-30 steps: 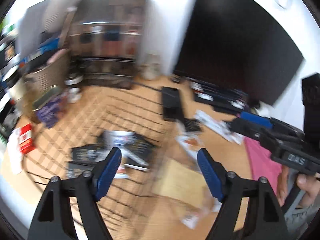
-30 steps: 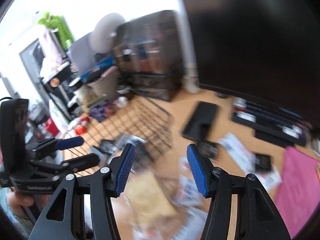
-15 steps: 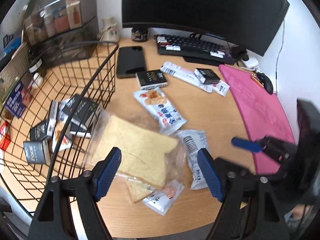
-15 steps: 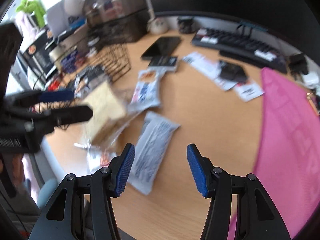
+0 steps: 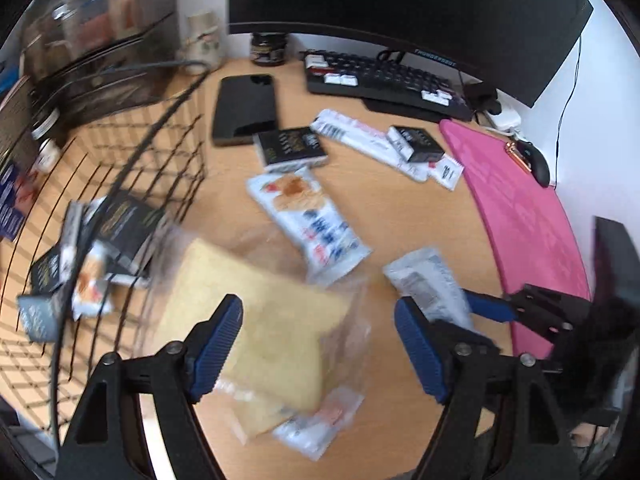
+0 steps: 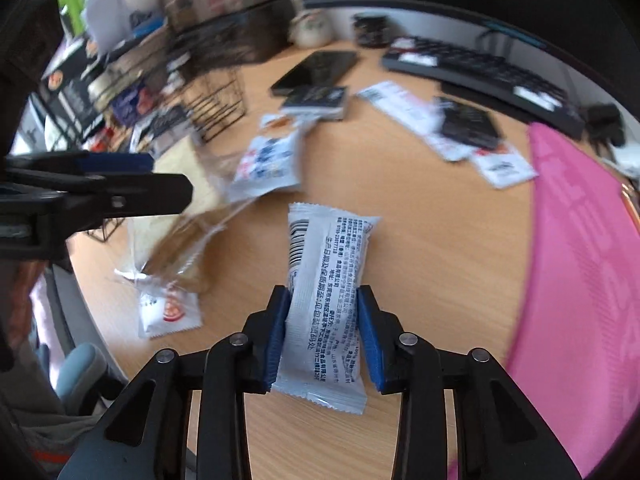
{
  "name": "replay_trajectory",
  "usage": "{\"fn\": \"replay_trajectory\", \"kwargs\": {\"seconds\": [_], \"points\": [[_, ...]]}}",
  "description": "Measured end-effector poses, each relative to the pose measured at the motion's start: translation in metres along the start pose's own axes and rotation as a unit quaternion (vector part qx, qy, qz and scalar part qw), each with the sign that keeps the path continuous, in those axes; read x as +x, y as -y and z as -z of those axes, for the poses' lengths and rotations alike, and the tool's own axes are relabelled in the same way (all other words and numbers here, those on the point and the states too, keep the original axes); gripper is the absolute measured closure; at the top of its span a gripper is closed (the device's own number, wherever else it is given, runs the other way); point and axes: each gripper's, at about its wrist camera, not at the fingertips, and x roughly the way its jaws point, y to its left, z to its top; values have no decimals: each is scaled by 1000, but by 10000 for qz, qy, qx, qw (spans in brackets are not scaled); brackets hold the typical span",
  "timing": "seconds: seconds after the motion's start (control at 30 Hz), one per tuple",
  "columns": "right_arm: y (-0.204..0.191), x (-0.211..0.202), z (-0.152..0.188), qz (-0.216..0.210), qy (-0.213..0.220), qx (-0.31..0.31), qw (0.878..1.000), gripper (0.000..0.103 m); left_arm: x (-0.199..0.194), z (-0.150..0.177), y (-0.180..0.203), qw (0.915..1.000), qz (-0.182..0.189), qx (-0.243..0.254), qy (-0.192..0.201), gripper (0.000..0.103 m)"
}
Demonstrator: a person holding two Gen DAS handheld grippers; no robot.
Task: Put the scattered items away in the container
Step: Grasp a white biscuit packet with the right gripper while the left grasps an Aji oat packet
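My right gripper (image 6: 323,320) points down at the wooden desk, its jaws closing, with a white printed snack packet (image 6: 324,280) between the blue pads, which touch its long sides. That same packet (image 5: 424,284) appears in the left wrist view, just right of my left gripper (image 5: 318,320). The left gripper is open, hanging over a bread slice in a clear bag (image 5: 260,328) without touching it. A black wire basket (image 5: 132,160) at the left holds several dark boxes and packets. A blue-and-white snack packet (image 5: 312,224) lies beyond the bread.
A phone (image 5: 246,108), a black box (image 5: 290,146), more packets and a second small box lie mid-desk. Behind them are a keyboard (image 5: 380,80) and a monitor. A pink mat (image 5: 520,220) covers the right side. A small red-marked sachet (image 6: 168,312) lies near the front edge.
Both grippers have dropped from looking across the room to close over the desk. The right jaws, wide apart before, have narrowed onto the white packet. The left jaws kept their width.
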Motion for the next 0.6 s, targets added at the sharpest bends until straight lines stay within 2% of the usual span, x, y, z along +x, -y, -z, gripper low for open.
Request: {"fn": "replay_trajectory", "kwargs": {"seconds": [0.1,0.23,0.37,0.6], "points": [[26,-27,0,277,273,232,9990,68,14,-16,6,10000,33,-36,-8,22],[59,-45,6,522,376,541,9965,68,45,-36,10,9996,-97,-92,-248,22],[72,-44,10,513,329,640,9961,68,69,-46,7,9987,-267,-158,-408,22],[77,-28,2,355,272,651,9969,68,87,-51,-5,9980,-395,-244,-432,22]]}}
